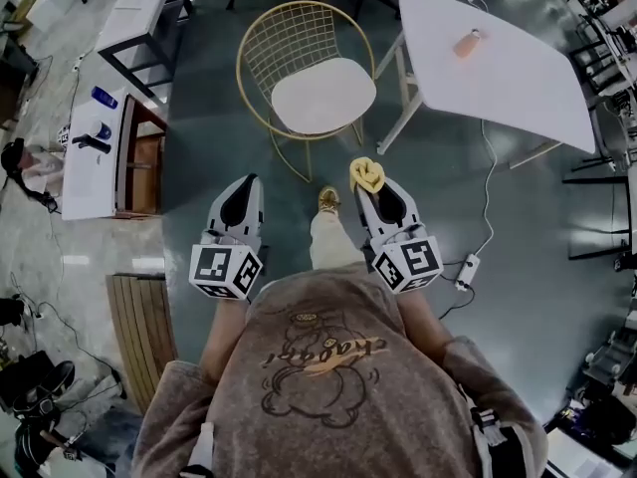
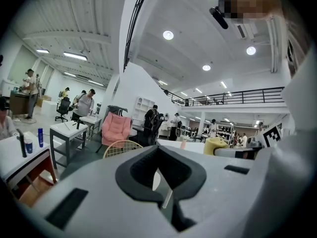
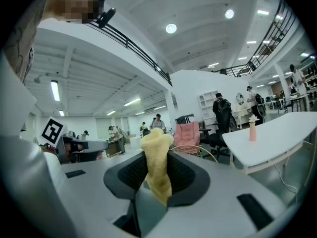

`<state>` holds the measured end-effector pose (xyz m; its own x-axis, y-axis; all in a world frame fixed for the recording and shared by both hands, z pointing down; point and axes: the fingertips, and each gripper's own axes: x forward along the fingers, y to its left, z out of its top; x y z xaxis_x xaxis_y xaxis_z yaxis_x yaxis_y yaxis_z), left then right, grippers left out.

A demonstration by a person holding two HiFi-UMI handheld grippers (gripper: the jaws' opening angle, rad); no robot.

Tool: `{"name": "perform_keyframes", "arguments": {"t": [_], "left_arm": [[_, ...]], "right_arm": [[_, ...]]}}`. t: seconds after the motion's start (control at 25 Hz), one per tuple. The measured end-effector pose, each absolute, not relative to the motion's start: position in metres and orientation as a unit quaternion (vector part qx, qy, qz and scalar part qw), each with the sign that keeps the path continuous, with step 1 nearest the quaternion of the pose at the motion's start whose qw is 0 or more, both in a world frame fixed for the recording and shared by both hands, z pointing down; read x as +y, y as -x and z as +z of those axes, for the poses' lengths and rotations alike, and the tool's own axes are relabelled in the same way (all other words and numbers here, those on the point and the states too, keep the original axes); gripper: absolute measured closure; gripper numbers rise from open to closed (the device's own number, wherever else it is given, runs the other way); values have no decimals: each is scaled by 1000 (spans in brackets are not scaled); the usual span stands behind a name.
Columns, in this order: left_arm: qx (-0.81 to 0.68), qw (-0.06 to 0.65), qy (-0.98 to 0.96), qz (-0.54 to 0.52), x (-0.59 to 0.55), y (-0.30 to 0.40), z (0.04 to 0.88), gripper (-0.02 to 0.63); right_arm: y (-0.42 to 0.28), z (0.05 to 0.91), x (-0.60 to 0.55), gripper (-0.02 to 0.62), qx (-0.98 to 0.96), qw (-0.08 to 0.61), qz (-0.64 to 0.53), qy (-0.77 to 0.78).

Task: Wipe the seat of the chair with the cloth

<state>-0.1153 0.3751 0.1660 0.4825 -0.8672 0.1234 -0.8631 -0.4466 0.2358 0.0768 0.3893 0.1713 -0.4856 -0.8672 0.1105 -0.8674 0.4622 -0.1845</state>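
The cloth (image 1: 369, 174), yellow and bunched into a knot, was clamped in the jaws of the right gripper (image 1: 376, 193). Its long axis ran along the jaws, and its rounded end pointed away from the person toward the chair (image 1: 299, 68). In the right gripper view the cloth (image 3: 157, 165) stood up out of the closed jaws, with a thinner tail hanging down inside their dark opening. It was in the air short of the chair's front, on the person's side and off the white seat (image 1: 323, 95), which nothing touched.

The left gripper (image 1: 239, 199) was level with the right one, also short of the chair's front and toward its other front corner. Its jaws (image 2: 161, 175) were together with nothing between them.

The only clear markings were the black-and-white square patterns on the gripper cubes. The script beneath the bear drawing on the person's sweatshirt (image 1: 323, 352) could not be read.

A shoe (image 1: 327, 199) rested on the floor (image 1: 209, 147) between the grippers, near the chair's front legs. The floor was open in front of the chair. On the right gripper's side, a white tabletop (image 1: 498, 78) carrying a pink vase (image 1: 467, 43) came close to the chair, with one of its legs just beside the gold wire frame. A power strip (image 1: 465, 271) lay on the floor farther out from the chair on that side. On the left gripper's side, well apart from the chair, another tabletop (image 1: 90, 167) held blue bottles (image 1: 104, 98)
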Motion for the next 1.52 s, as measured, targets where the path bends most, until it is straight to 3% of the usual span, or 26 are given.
{"name": "perform_keyframes", "arguments": {"t": [0.96, 1.52], "left_arm": [[-561, 147, -815, -21, 126, 79, 141, 603], [-532, 136, -836, -3, 37, 84, 147, 603]], "right_arm": [[-105, 159, 119, 469, -891, 3, 138, -433], [-90, 166, 42, 469, -871, 9, 146, -468]]}}
